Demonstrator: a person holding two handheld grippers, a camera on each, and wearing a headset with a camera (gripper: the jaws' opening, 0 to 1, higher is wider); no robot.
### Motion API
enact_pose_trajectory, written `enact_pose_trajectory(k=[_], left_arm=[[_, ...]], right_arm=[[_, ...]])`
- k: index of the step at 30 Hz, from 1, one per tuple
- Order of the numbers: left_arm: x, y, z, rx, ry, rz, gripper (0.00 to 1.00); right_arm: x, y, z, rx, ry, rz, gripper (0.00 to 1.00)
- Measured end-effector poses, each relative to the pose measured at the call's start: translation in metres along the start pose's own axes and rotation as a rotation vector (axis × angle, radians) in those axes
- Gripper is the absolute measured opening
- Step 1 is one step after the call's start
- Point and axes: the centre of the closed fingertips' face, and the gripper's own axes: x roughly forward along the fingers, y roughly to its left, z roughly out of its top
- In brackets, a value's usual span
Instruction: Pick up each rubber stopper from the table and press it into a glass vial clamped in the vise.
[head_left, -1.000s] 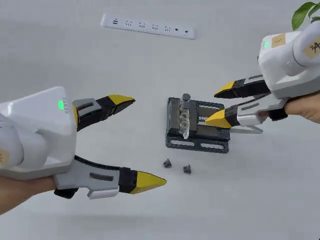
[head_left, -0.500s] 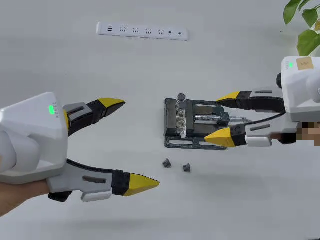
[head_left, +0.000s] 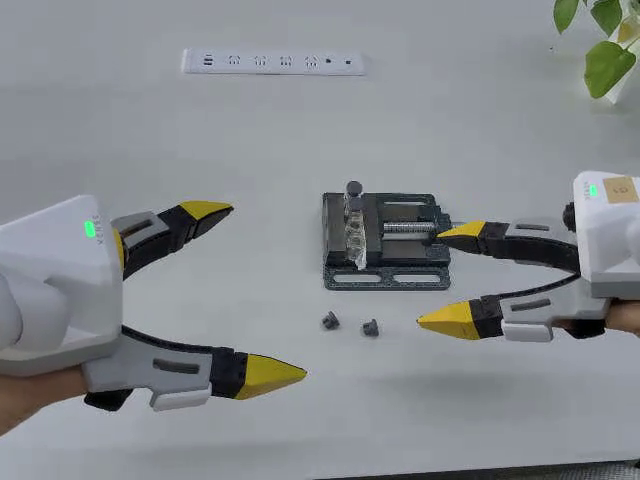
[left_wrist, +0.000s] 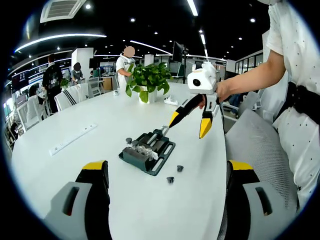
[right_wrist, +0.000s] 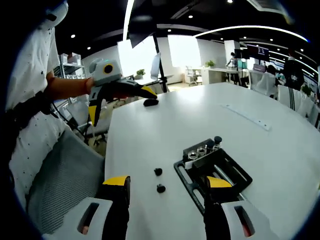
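Two claws in play, both gaping wide and empty. Seeing left gripper at lower left of the head view, jaws spread far apart, pinching nothing, touching nothing, hovering over bare table. Same for right gripper at the right: jaws wide apart, nothing held, up in the air per the left gripper view, upper tip overlapping the right edge of the vise in the head view, lower tip near the loose stoppers. On the table between the two grippers, just in front of the vise: one rubber stopper and a second stopper, near each other, apart from the vise base. Nothing in the way between either claw and those two. In the vise: a row of glass vials clamped upright, three with open mouths per the right gripper view. At the far end of the row: a capped vial, dark stopper already seated. Further back, well apart from the work: a white power strip. At the far right corner: green plant leaves.
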Motion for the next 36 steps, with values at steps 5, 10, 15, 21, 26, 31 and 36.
enact_pose_trajectory(k=[5,10,15,21,26,31,36], left_arm=[[-0.001,0.001,-0.004,-0.002,0.011,0.002,0.99],[-0.003,0.000,-0.008,-0.003,0.022,0.001,0.99],[-0.005,0.001,-0.009,-0.006,0.026,0.005,0.99],[-0.005,0.001,-0.011,-0.011,0.030,0.006,0.99],[-0.005,0.000,-0.013,-0.009,0.037,0.004,0.98],[-0.004,-0.001,-0.013,-0.013,0.038,0.004,0.98],[-0.004,0.000,-0.013,-0.018,0.040,0.007,0.98]], right_arm=[[0.006,0.002,-0.014,0.003,0.003,0.000,0.51],[0.015,0.009,-0.021,0.007,0.002,-0.003,0.44],[0.024,0.014,-0.028,0.015,0.011,0.007,0.40],[0.033,0.011,-0.037,0.019,0.017,0.013,0.34],[0.043,0.014,-0.038,0.013,0.018,0.022,0.30],[0.052,0.012,-0.041,0.004,0.020,0.036,0.26],[0.062,0.015,-0.042,-0.018,0.037,0.055,0.22]])
